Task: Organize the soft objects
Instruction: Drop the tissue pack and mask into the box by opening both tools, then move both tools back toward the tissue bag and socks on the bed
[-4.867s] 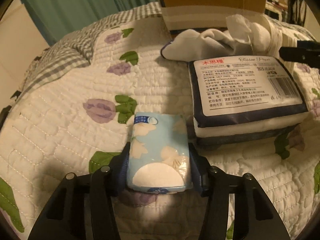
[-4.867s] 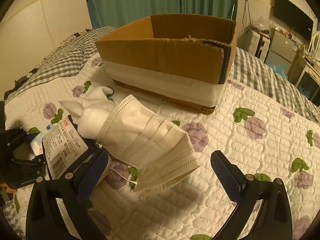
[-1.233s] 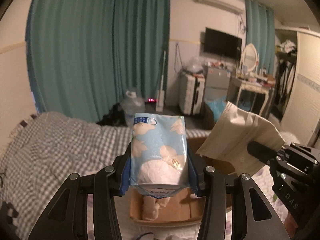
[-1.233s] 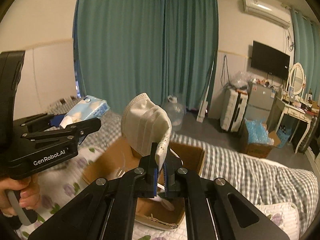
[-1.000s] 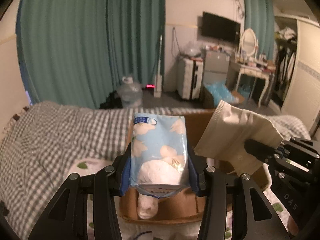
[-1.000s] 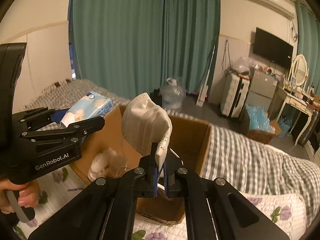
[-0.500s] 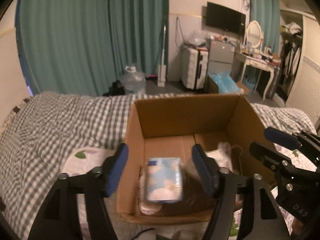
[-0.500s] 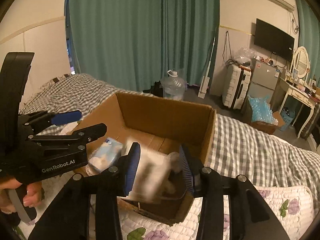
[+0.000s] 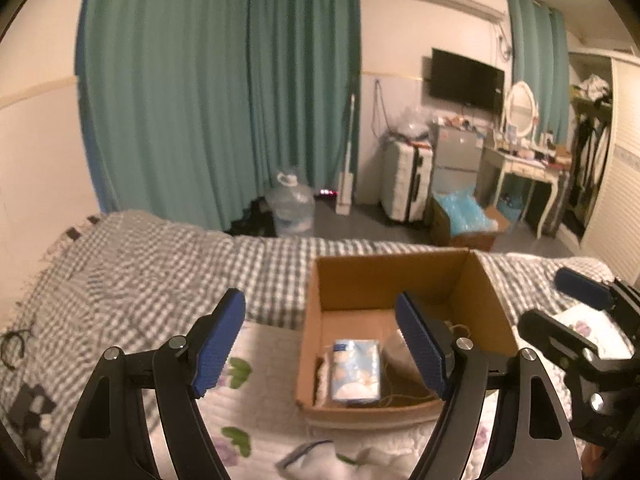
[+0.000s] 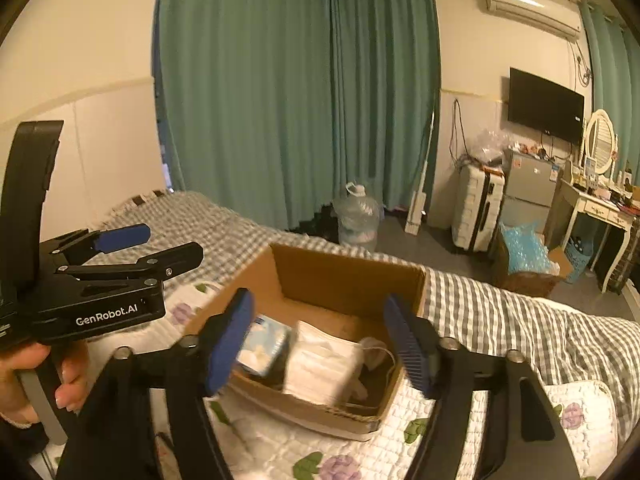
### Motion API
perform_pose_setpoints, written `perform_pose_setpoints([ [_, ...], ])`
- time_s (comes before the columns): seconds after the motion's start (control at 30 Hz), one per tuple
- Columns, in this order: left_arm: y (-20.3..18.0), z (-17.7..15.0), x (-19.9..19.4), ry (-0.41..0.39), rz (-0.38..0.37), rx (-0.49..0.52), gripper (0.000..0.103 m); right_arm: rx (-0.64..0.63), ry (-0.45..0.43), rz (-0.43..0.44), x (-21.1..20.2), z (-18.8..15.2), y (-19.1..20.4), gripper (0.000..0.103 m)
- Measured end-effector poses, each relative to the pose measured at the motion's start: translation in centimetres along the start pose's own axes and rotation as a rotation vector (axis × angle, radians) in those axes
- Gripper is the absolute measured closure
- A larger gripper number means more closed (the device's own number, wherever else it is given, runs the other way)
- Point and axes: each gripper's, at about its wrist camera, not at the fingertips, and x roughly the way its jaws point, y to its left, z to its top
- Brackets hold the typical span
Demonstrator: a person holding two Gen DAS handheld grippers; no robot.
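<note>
The left claw (image 9: 320, 340) hangs above the bed (image 9: 160, 264), its jaws opening with nothing between them; the blue pads (image 9: 218, 344) stand wide apart. Past them, the cardboard box (image 9: 400, 276) sits open on the quilt (image 9: 260, 400). Inside it the tissue pack (image 9: 356, 370), pale blue with white shapes, lies flat near the box's left wall, and a paler soft thing beside it is half hidden behind the right pad.

The right claw (image 10: 320, 344) is also opening, jaws wide and empty. Seen between its pads, the box (image 10: 348, 276) holds 2 clear items: the tissue pack (image 10: 262, 346) on the left and the white mask (image 10: 324, 368) just beside it on the right, with a thin loop of ear cord trailing toward the far right corner. Something small and white lies under the mask's right edge; what it is cannot be told.

In the right view a hand (image 10: 28, 380) grips the handle of the left claw (image 10: 156, 246), which points toward the box from the left
</note>
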Motion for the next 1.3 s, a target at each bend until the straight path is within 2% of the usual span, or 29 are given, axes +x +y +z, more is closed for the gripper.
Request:
perform_pose_setpoints([
  [0.17,1.6,0.5,-3.6,-0.052,0.032,-0.034,0.024,-0.011,-0.052,0.029,-3.2,0.5,1.7,0.016],
  [0.27,2.7,0.8,-5.7,-0.087,0.055,-0.054,0.009,-0.018,-0.068,0.038,-4.9,0.6,2.5,0.011],
  [0.5,4.6,1.0,-10.7,-0.158,0.095,-0.078,0.008,0.007,-0.096,0.069,-8.6,0.7,3.9,0.007],
  [0.63,5.3,0.8,-13.5,-0.185,0.105,-0.083,0.008,-0.013,-0.125,0.062,-11.0,1.0,5.2,0.0],
  [0.9,5.6,-1.0,-17.4,-0.198,0.112,-0.09,0.008,-0.059,-0.165,0.056,-15.5,1.3,7.7,0.0],
  [1.3,4.9,-4.4,-18.5,-0.157,0.111,-0.094,0.008,-0.102,-0.156,0.082,-18.1,-0.9,9.0,0.0],
])
